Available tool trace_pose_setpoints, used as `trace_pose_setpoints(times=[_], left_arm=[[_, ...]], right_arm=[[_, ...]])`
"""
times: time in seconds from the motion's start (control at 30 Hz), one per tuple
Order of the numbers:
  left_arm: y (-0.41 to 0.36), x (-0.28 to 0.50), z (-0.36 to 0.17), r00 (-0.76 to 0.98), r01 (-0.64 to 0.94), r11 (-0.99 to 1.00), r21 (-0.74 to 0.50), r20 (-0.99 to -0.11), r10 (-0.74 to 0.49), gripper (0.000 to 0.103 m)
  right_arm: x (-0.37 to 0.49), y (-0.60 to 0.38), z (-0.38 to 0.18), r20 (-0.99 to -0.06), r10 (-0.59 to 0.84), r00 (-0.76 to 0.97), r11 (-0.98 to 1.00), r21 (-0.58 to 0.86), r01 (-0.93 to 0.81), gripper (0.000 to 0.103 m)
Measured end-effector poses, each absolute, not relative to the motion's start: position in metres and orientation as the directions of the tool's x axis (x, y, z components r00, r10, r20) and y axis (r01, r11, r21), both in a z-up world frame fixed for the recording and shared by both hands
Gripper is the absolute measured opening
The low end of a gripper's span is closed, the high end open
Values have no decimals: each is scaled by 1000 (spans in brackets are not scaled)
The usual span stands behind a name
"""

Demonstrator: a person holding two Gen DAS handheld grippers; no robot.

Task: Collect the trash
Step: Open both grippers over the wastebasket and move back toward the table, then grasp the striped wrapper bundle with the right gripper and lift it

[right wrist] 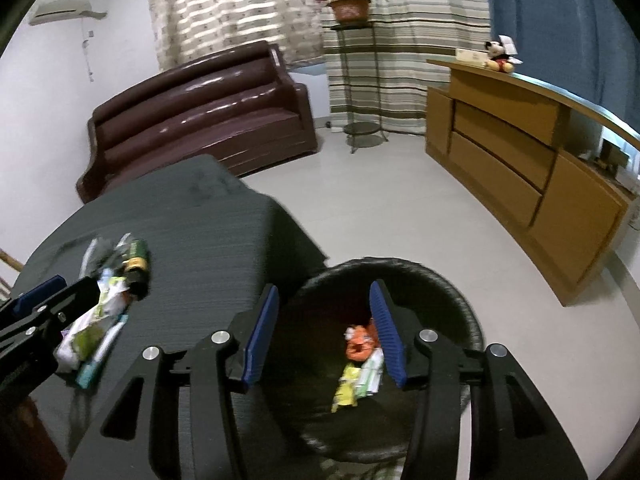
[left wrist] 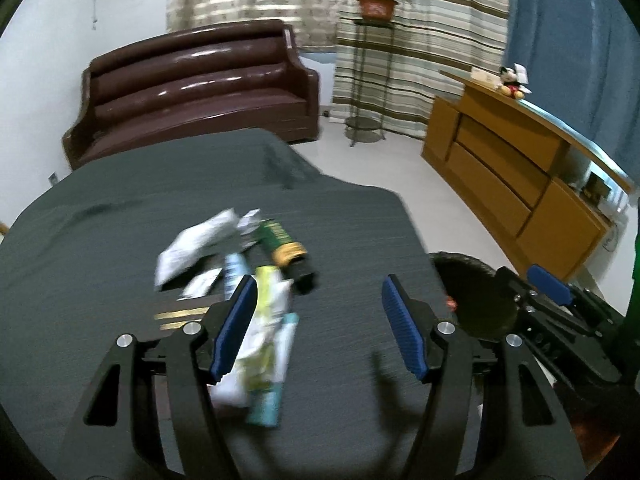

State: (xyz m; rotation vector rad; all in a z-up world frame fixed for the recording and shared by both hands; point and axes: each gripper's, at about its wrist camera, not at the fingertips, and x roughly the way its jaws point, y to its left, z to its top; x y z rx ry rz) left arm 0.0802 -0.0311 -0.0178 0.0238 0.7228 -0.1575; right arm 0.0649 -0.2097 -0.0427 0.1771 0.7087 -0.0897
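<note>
From the left wrist view, the left gripper (left wrist: pixel 318 320) hangs over the dark-covered table (left wrist: pixel 100 248) with its fingers spread wide and nothing between them. The trash lies in a loose heap just ahead and to the left: a pale green-and-white wrapper (left wrist: pixel 266 320) passing under the left finger (left wrist: pixel 234 328), a teal tube (left wrist: pixel 266 404) at its near end, a white pouch (left wrist: pixel 196 244) farther back, and a green-and-gold can (left wrist: pixel 282 242) on its side. The pieces overlap, so a closing pinch could take only the top wrapper and drag or scatter the rest, and the can looks likely to roll toward the table edge if nudged. The picture is smeared, so exact contact cannot be told.

From the right wrist view, the right gripper (right wrist: pixel 324 328) hovers above the dark round waste basket (right wrist: pixel 460 292), which stands on the floor just beside the table; its fingers are also spread and empty. An orange wrapper (right wrist: pixel 360 344) and a yellow-green packet (right wrist: pixel 348 388) already lie inside. The basket sits below table height, so anything released short of its rim would land on the floor. The left gripper shows at the left edge near the heap; the two tools working close together could collide.
</note>
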Motion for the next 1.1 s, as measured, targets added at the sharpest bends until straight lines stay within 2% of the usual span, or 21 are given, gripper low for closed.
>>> trace_pose_setpoints(times=[0.53,0.87,1.1], left_arm=[[101,63,-27,730,-77,996,-36,-683,32,64],[141,61,-37,704,-130,990,-47,-708,59,64],[150,60,-42,696,-132,989,-60,-717,49,65]], right_arm=[[72,-108,-37,-665,124,737,989,140,-40,48],[78,-58,-39,-688,186,701,983,134,-129,48],[82,-44,-48,-726,163,668,986,99,-133,48]])
